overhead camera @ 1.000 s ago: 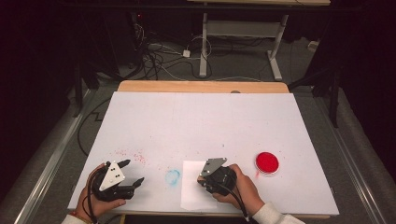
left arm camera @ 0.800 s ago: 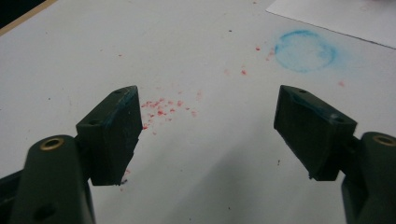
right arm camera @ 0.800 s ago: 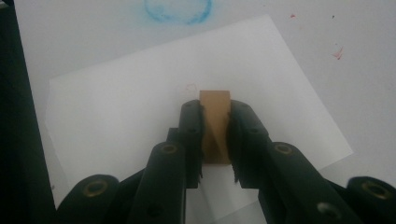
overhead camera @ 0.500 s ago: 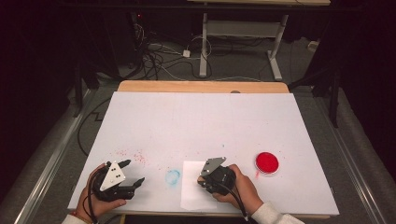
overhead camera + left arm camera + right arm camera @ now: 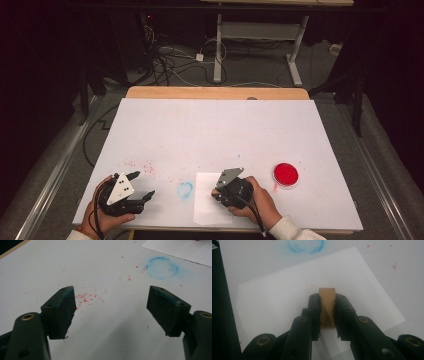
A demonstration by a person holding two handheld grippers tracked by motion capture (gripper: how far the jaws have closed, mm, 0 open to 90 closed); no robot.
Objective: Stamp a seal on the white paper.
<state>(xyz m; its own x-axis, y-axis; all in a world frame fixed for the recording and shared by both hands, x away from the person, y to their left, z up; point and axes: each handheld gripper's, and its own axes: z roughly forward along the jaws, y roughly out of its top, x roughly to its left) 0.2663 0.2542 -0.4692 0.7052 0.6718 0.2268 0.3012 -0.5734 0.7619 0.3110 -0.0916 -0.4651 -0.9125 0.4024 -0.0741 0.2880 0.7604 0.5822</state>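
Right tool [image 5: 327, 312] clamps a wooden block [image 5: 327, 305] over white paper [image 5: 287, 297]; left tool [image 5: 111, 312] gapes.

The high view looks forward and down from above the person's edge of the worktop [image 5: 220, 130], far enough off to take in the whole white surface and the floor beyond at 12 o'clock. The left tool [image 5: 141, 185] carries a camera close over the worktop, facing along its spread jaws toward a blue ring stain [image 5: 162, 267] at 1 o'clock. The right tool [image 5: 327, 312] carries one looking steeply down, very near a paper sheet [image 5: 287, 300]. All three views share that blue ring stain and the sheet.
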